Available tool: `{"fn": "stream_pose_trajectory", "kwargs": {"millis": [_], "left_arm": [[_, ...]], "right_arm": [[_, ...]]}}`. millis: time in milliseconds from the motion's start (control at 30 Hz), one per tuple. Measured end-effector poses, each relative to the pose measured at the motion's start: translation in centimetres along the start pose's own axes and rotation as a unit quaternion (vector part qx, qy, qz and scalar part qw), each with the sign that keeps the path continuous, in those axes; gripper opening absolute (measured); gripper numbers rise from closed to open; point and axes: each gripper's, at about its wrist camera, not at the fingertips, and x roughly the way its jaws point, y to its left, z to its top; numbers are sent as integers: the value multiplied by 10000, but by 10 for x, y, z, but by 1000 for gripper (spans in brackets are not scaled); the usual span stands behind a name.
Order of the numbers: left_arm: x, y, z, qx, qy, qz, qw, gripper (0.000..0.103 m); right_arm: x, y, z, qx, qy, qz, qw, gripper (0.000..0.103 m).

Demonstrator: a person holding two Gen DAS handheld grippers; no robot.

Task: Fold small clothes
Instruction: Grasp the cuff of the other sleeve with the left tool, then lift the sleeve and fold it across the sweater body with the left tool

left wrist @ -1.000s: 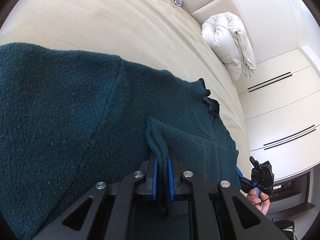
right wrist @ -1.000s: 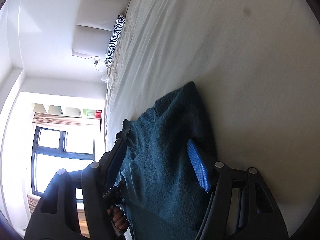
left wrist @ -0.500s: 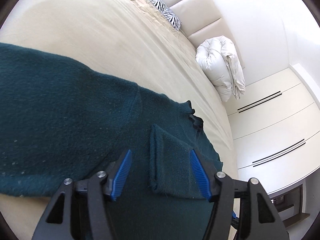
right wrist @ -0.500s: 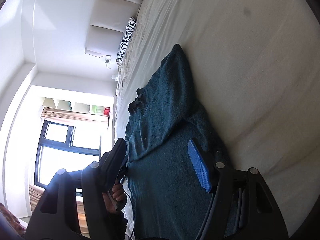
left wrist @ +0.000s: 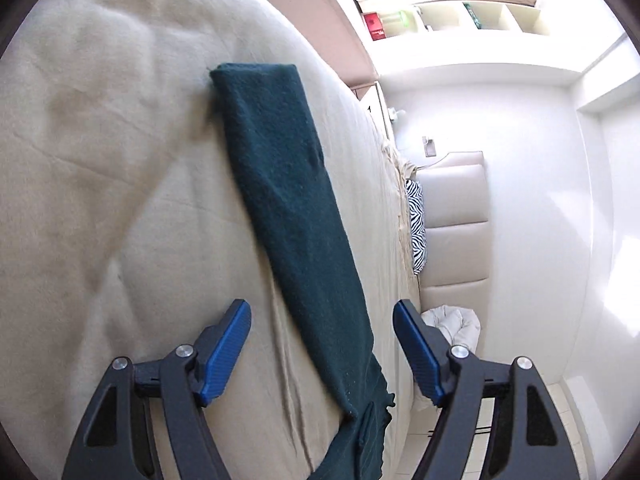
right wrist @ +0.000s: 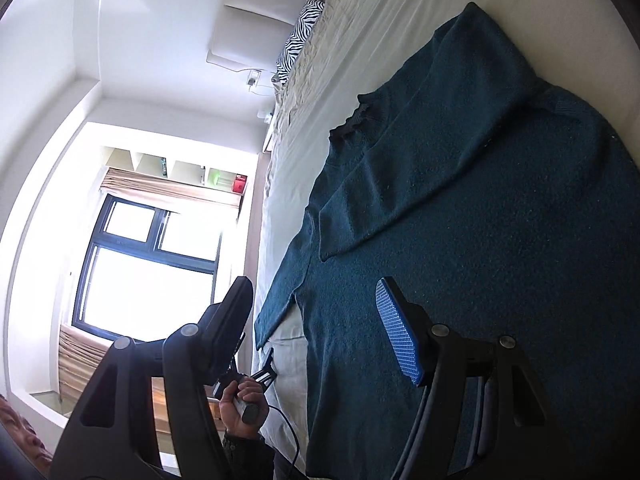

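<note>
Left gripper [left wrist: 322,344] is opening wide over the outstretched sleeve [left wrist: 284,200], pinching nothing. The dark green sweater [right wrist: 500,240] lies flat on the bed [left wrist: 100,160], one sleeve folded across, the other pending. Right gripper [right wrist: 316,316] hovers spread, empty.

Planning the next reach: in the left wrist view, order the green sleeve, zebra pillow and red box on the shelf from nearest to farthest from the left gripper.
1. Green sleeve, between the opening fingers.
2. Zebra pillow, right, by the headboard.
3. Red box, top, on the shelf.

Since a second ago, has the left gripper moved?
Yes. The left gripper swung from the folded white duvet side toward the far dark green knitted sleeve, jaws opening, empty.
</note>
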Motion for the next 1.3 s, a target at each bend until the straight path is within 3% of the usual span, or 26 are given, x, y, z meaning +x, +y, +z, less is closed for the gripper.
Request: {"fn": "stream_pose_trajectory", "kwargs": {"millis": [167, 233, 267, 300, 333, 400, 433, 500, 567, 633, 700, 767, 867, 900, 933, 1067, 1133, 1300], "left_arm": [[23, 6, 40, -453, -243, 20, 9987, 75], [35, 1, 49, -462, -337, 113, 9983, 67], [40, -4, 52, -393, -345, 125, 9986, 48], [45, -9, 56, -274, -304, 176, 9990, 19], [49, -13, 60, -140, -213, 233, 9994, 8], [51, -32, 56, 279, -172, 297, 9990, 9], [52, -50, 48, 730, -156, 321, 9967, 9], [57, -91, 17, 1872, 58, 389, 9815, 9], [73, -131, -32, 2994, 433, 467, 9520, 9], [88, -160, -92, 3978, 673, 540, 9134, 9], [102, -176, -157, 4875, 937, 612, 8659, 9], [116, -181, -217, 5670, 1097, 721, 8132, 9], [128, -167, -285, 6568, 1222, 934, 7382, 9], [133, -161, -301, 6763, 1249, 1015, 7189, 9], [128, -151, -310, 6874, 1307, 1095, 7060, 9], [130, -131, -317, 7163, 1289, 1283, 6737, 9], [123, -122, -323, 7383, 1210, 1347, 6497, 10], [118, -118, -338, 7812, 985, 1450, 5992, 10]], "right_arm": [[21, 27, -17, -210, 181, -41, 9996, 64], [24, 35, -22, -229, 211, -49, 9995, 64], [24, 37, -21, -239, 213, -67, 9995, 64], [22, 37, -21, -252, 211, -79, 9994, 64], [20, 37, -21, -266, 224, -89, 9994, 64], [27, 38, -18, -305, 261, -169, 9991, 64], [28, 39, -17, -340, 268, -217, 9988, 64], [44, 39, -9, -347, 295, -220, 9987, 64], [54, 40, -5, -337, 334, -187, 9987, 64], [67, 44, -2, -387, 380, -218, 9983, 64], [83, 48, 2, -429, 483, -181, 9977, 64], [96, 52, 6, -459, 577, -174, 9971, 64], [119, 54, 16, -368, 695, -123, 9968, 64], [126, 53, 19, -331, 752, -76, 9966, 64], [134, 52, 22, -289, 825, -18, 9962, 64], [173, 37, 32, 44, 1067, -48, 9943, 64], [193, 30, 35, 195, 1198, -98, 9926, 64], [233, 27, 38, 377, 1505, 19, 9879, 64]]}}
